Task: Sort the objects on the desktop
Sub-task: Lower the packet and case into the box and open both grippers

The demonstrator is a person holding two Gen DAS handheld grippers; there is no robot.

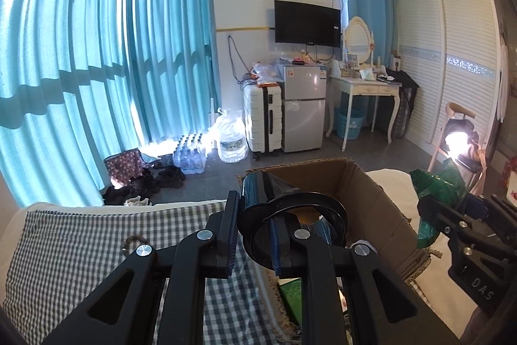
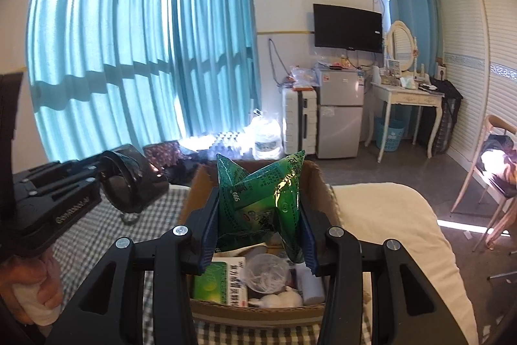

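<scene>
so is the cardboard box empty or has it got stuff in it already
Not empty. The right wrist view shows the cardboard box open-topped, holding a green-and-white packet, a clear plastic bag and white items.

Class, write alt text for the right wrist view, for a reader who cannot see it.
The right gripper pinches a crumpled green packet above an open cardboard box of small items on a checked cloth. At left, the left gripper holds a black cup.

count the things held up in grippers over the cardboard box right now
2: a black tape roll in the left gripper, a green foil packet in the right gripper.
</scene>
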